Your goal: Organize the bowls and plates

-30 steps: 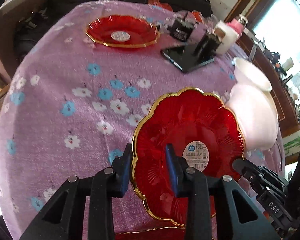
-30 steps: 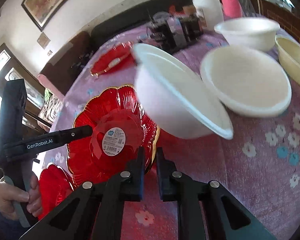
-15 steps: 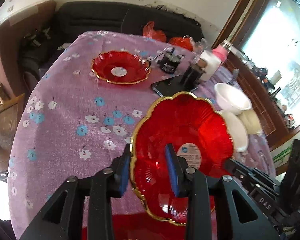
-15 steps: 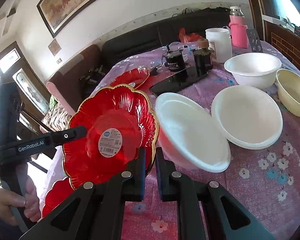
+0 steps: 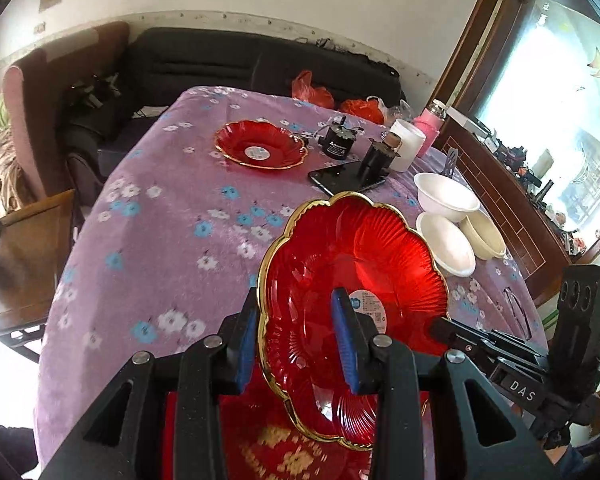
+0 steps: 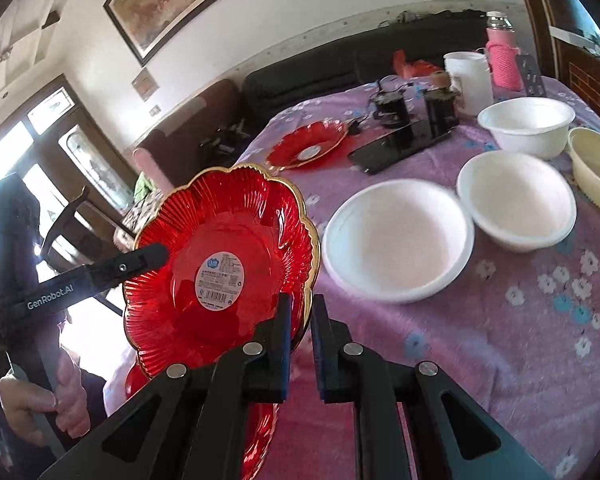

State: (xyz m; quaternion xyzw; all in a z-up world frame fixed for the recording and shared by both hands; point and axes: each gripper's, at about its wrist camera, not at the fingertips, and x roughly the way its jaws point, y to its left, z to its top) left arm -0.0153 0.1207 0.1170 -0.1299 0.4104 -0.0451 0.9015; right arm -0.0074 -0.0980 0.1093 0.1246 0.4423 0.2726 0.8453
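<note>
A red gold-rimmed plate is held up in the air, tilted, by both grippers. My left gripper straddles its left rim, one finger on each side, with a gap between the pads. My right gripper is shut on its right rim. The same plate fills the left of the right wrist view. A second red plate lies far back on the table. Another red plate lies right under the held one. Three white bowls and a cream bowl stand at the right.
A purple flowered cloth covers the table. A phone, two dark jars, a white cup and a pink bottle stand at the back. A wooden chair is at the left, a dark sofa behind.
Both grippers have lifted the red plate higher above the table. The white bowl that was tilted beside the plate now rests flat on the cloth.
</note>
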